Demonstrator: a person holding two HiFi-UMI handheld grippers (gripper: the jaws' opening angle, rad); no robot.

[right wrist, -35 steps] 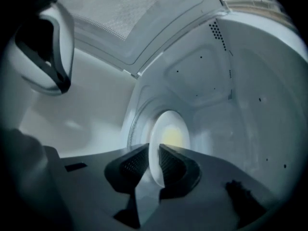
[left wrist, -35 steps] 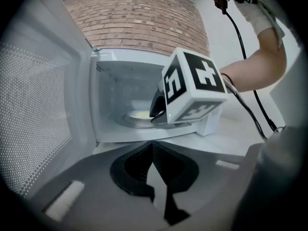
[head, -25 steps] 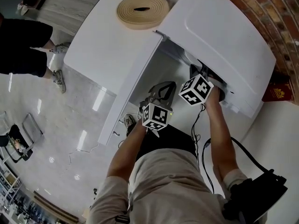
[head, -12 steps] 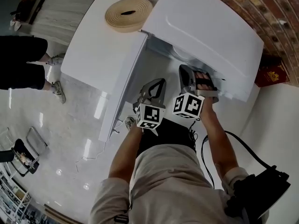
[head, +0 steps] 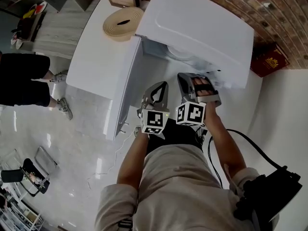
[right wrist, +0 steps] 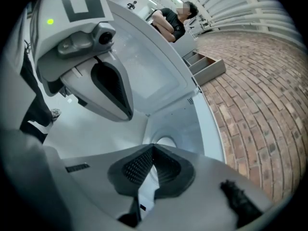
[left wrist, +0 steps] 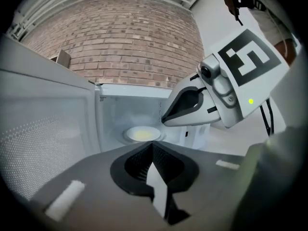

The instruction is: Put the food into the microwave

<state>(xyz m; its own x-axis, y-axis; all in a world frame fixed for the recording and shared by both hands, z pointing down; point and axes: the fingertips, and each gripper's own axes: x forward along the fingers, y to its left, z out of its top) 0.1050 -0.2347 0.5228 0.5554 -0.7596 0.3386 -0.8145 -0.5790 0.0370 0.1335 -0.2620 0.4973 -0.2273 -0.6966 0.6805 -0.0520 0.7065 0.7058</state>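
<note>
The jaws of the left gripper [left wrist: 152,146] are pressed together with nothing held, as are those of the right gripper [right wrist: 153,148]. Beyond both jaw tips, a plate of yellow food [left wrist: 142,134] is seen inside the open microwave [head: 192,23], its door [left wrist: 43,129] swung left of the jaws.

beige coiled ring [head: 123,22] lying flat on the white worktop [head: 98,57], red brick wall [head: 269,13] up back, dark red book [head: 269,59] near it, bystander in black shorts [head: 24,81] on the glossy pale floor [head: 72,153]

Beige shirt [head: 168,186], black cable [head: 255,149]; grey left gripper [head: 162,86], right gripper [left wrist: 167,118]
</note>
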